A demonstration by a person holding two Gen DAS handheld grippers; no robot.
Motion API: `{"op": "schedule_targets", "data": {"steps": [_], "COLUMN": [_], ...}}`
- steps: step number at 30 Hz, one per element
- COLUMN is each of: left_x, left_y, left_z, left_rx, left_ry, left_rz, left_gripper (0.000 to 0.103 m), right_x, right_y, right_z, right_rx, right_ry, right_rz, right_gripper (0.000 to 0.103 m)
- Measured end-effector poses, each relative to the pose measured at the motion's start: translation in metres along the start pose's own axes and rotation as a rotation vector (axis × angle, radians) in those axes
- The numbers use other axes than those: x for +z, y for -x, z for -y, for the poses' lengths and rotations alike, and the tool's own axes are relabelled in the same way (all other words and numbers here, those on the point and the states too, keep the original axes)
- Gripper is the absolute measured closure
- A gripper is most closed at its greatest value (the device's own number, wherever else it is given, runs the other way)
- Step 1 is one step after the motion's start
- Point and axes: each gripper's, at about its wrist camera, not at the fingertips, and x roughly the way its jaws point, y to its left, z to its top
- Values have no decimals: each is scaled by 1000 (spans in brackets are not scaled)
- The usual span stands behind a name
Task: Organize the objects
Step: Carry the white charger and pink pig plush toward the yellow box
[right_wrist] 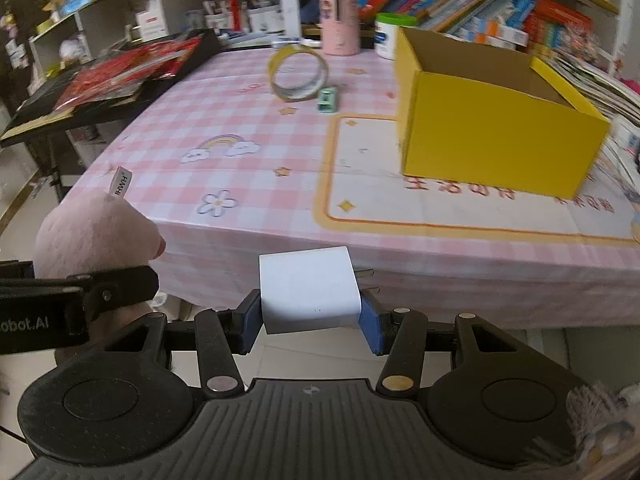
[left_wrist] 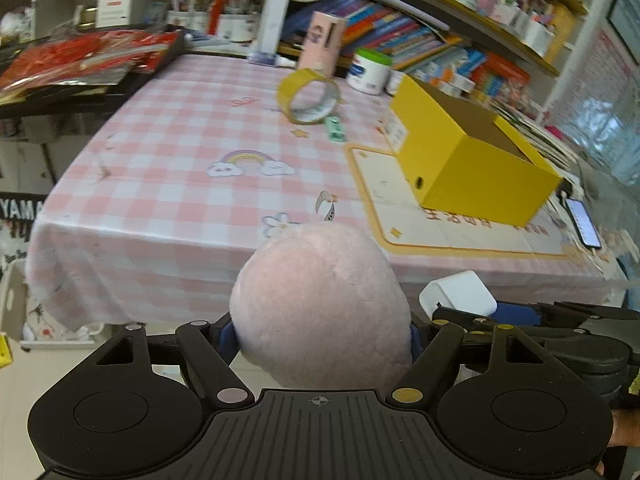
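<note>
The left gripper [left_wrist: 320,340] is clamped on a soft pink plush [left_wrist: 320,304]. Its blue pads press the plush from both sides, and the plush bulges up and out between them. A small white tag [left_wrist: 325,207] sticks up from the top of the plush. In the right view the same plush [right_wrist: 96,232] shows at the left edge, with the left gripper's black finger across it.

The right gripper [right_wrist: 310,320] is clamped on a white plug [right_wrist: 308,288]. One blue pad [right_wrist: 370,326] sits flat on each side of it. Two metal prongs stick out of the plug's right side. In the left view the plug [left_wrist: 460,294] peeks up low on the right.

Both held things are in the air, in front of the near edge of the table [right_wrist: 256,200] (not on it). The table has a pink checked cloth with a rainbow and a flower on it.

On the table, a yellow box [right_wrist: 500,136] stands open on the right, on a white mat with a yellow border [right_wrist: 360,184]. I cannot see the bottom of the box. Farther back a tape roll [right_wrist: 299,76] stands on its edge. A small green thing [right_wrist: 327,100] lies just beside it. A pink tube [right_wrist: 338,20] and a white jar with a green lid [right_wrist: 390,36] stand near the back edge. Shelves of books are behind.
</note>
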Motion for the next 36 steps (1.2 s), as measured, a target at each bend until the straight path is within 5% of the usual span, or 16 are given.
{"op": "schedule_targets", "data": {"steps": [18, 36], "left_x": [17, 42], "left_y": [-35, -63], "left_z": [64, 110], "left_rx": [-131, -162], "left_ry": [-144, -229], "left_rz": [-51, -41], "left_gripper": [27, 27], "right_x": [-9, 10], "right_y": [15, 7], "right_z": [66, 120], "right_rx": [-125, -152], "right_ry": [-148, -209], "right_rz": [2, 3], "right_gripper": [55, 55]}}
